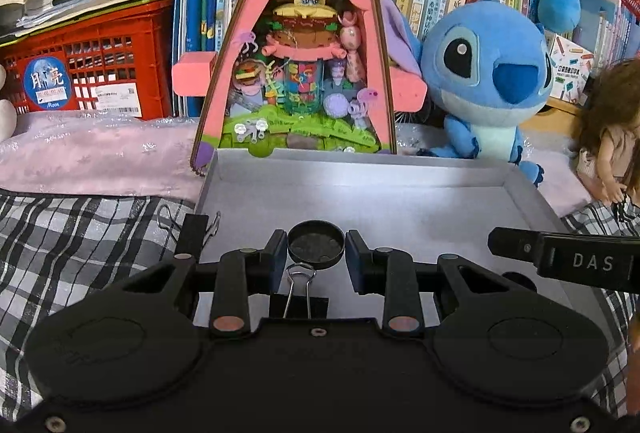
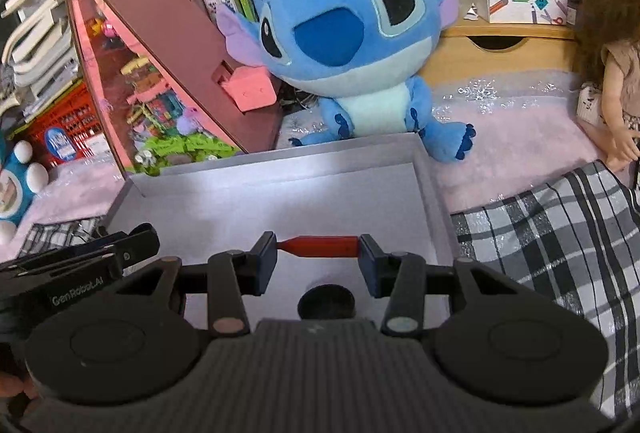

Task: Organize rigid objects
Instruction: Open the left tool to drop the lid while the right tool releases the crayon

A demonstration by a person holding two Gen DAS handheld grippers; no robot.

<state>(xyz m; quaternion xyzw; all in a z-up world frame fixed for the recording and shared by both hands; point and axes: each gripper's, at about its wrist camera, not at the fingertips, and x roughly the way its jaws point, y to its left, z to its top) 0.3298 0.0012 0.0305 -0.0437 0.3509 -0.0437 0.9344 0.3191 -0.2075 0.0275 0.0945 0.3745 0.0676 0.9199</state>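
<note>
The left gripper (image 1: 316, 257) is spread, its fingers clear of the round black cap (image 1: 316, 250) between them; a binder clip (image 1: 299, 291) lies nearer. The right gripper (image 2: 318, 253) clamps a red pen-like piece (image 2: 318, 246) crosswise above the grey tray (image 2: 430, 193). Beyond the tray sit a pink triangular diorama (image 1: 304, 45) and a blue plush (image 2: 340, 45).

One grey tray (image 1: 520, 193), two binder clips (image 1: 299, 289), two round black lids (image 1: 316, 246), one red stick (image 2: 318, 245), one blue plush (image 1: 484, 73), one doll (image 1: 612, 137).
</note>
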